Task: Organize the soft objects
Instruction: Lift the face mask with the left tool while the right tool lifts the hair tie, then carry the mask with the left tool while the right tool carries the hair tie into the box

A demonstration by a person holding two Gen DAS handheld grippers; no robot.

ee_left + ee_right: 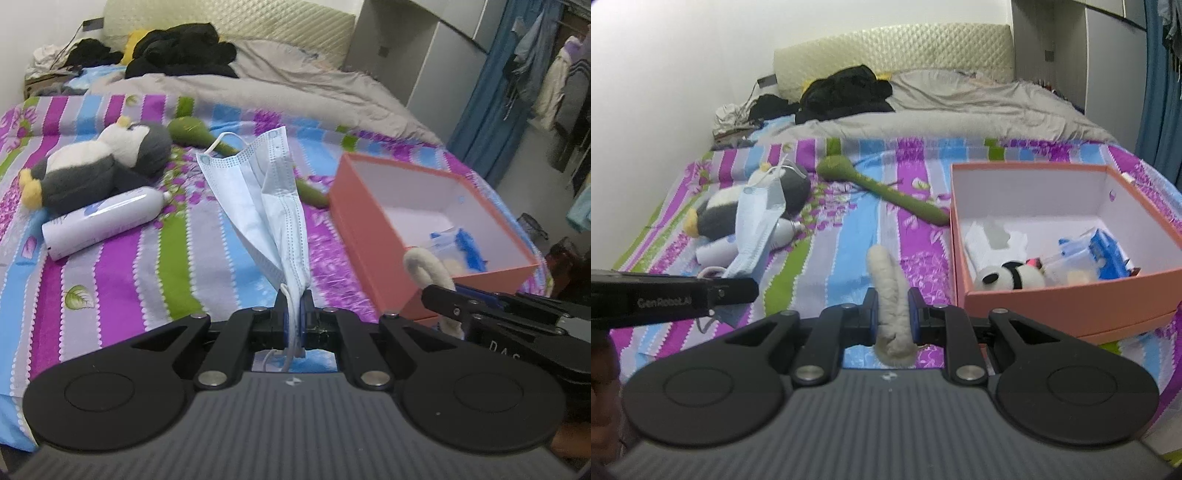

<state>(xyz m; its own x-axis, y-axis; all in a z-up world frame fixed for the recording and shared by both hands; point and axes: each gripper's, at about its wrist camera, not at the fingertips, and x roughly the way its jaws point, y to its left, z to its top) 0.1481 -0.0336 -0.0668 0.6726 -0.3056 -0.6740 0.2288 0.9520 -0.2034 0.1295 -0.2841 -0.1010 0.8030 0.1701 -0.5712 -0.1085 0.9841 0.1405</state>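
Left gripper has its jaws pinched nearly together on a light-blue face mask — the mask is clamped at one end, its pleated body sticking up and forward off the fingers, one ear loop trailing down between them. Right gripper is closed on a cream plush roll, a soft sausage-shaped piece squeezed between the blue pads, its curled end poking forward past them. Both held things are clear of the bed.

Striped bedsheet below, purple, blue, green and grey. On it, at left: a grey-and-white plush penguin lying on its side, with a white spray bottle just beside and in front of it, also lying flat. A green long-stemmed plush piece lies on the sheet between the penguin and the box, its far end touching or nearly touching the box corner.

Orange box sits open at right, white inside. Already in it — a small panda plush, a white folded packet, blue-and-clear packaging. The near wall of the box stands between the right gripper and the contents.

Further back: grey blanket, a heap of black clothes, cream headboard. Hanging clothes by a blue curtain at far right.
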